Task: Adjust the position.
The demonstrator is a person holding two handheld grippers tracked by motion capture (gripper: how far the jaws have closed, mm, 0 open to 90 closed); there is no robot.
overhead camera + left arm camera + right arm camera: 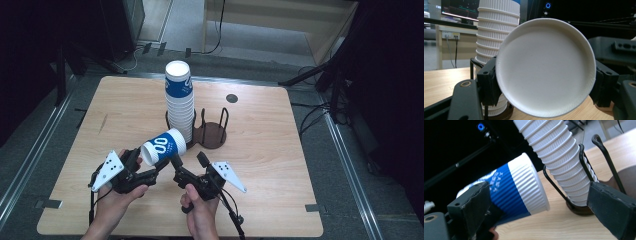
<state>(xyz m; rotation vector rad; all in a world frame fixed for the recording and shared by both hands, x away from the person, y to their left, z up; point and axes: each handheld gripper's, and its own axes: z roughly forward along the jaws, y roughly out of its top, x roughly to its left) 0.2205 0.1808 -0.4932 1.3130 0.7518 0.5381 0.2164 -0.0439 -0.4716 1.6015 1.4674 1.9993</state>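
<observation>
- The left tongs (150,167), at about 7 o'clock on the worktop (260,150), are closed on a blue-and-white paper cup (164,146); in the left gripper view its jaws press against both sides of the cup (545,67), whose white base faces the camera.
- The cup lies tilted on its side above the worktop, just at 7 o'clock of the cup stack (179,97).
- The stack stands upright in a dark wire holder (210,131) near the worktop's centre.
- The right tongs (189,164), at 6 o'clock, are spread wide and hold nothing; in the right gripper view the cup (516,191) sits against one jaw and well clear of the other.
</observation>
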